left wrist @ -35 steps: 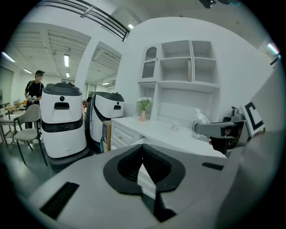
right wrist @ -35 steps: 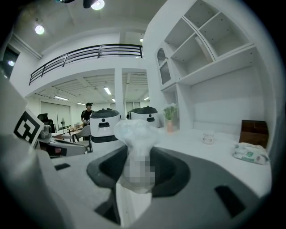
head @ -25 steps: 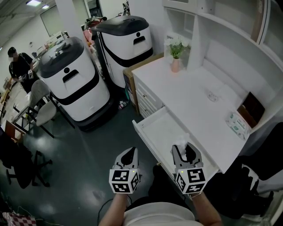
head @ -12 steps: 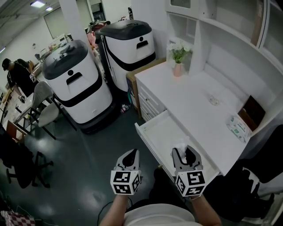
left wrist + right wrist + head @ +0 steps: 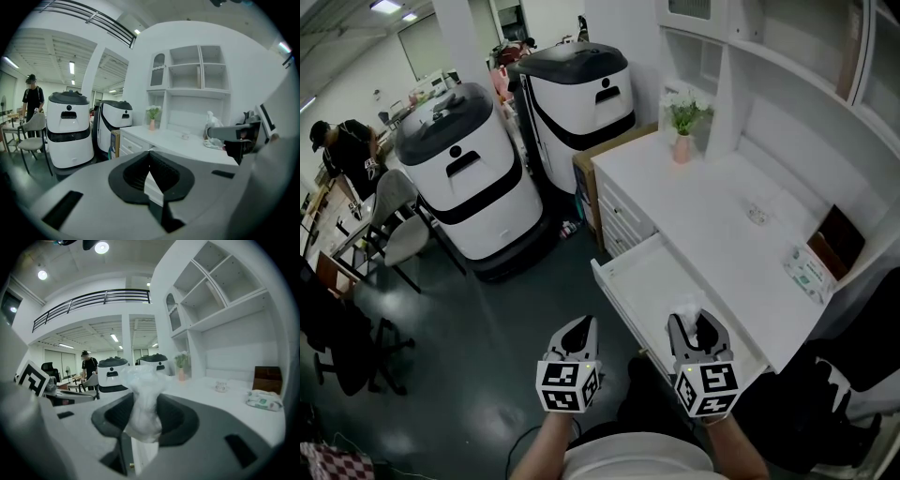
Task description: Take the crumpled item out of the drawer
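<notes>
My right tool [image 5: 698, 328] is clenched on the crumpled item [image 5: 686, 306], a white, wrinkled wad that fills the gap between the two dark pads and bulges out past their tips. In the right gripper view it stands upright in the jaws, pinched at its lower part and puffed wider above. From the head view the wad sits over the near end of the open drawer [image 5: 628, 267], close to the drawer's front corner; I cannot tell whether its underside is clear of the drawer floor. The drawer is pulled out from under the white worktop [image 5: 712, 202], and the rest of its pale inside is bare. My left tool [image 5: 577, 333] hangs beside the right one, out over the dark floor [image 5: 487, 328] to the left of the drawer, well apart from the wad. Its jaws are closed tip to tip with nothing between them. On the worktop a small plant in a pink vase [image 5: 682, 127] stands at the far end near the shelving, a little clear glass thing [image 5: 757, 215] sits toward the middle by the back wall, and a packet of wipes [image 5: 809, 272] lies at the near right, just beside a brown board [image 5: 836, 239] that leans on the wall. Two big white-and-black machines [image 5: 469, 178] stand on the floor to the left of the worktop. Beyond them a person [image 5: 342, 150] stands near a grey chair [image 5: 394, 211].
</notes>
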Tool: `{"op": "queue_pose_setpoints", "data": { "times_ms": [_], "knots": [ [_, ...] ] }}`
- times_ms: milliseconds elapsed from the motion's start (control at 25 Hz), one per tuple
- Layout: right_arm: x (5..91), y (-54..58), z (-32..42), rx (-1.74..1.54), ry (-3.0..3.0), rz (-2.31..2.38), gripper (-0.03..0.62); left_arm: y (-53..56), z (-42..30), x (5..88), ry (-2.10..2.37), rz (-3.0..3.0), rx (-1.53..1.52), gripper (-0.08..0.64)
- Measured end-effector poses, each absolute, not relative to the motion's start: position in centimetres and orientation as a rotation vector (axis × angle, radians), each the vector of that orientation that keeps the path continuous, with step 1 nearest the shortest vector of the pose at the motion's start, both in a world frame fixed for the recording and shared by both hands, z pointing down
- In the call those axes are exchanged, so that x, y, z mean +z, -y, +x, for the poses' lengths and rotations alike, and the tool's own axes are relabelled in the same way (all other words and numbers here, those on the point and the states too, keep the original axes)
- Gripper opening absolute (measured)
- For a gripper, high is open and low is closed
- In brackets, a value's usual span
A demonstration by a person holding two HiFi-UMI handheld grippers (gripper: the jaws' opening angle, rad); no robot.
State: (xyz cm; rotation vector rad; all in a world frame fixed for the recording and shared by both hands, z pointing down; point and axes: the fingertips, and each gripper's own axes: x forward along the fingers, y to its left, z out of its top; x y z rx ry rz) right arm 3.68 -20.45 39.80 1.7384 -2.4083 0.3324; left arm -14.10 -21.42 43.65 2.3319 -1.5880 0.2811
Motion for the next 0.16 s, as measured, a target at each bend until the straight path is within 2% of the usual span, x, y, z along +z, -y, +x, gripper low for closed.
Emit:
{"op": "queue_pose_setpoints", "data": {
  "times_ms": [160],
  "knots": [
    [39.82, 20.56, 3.50, 0.336, 2.407, 1.737, 0.160, 21.42, -14.46, 43.60, 1.596, 2.328, 0.279, -0.008]
  ]
}}
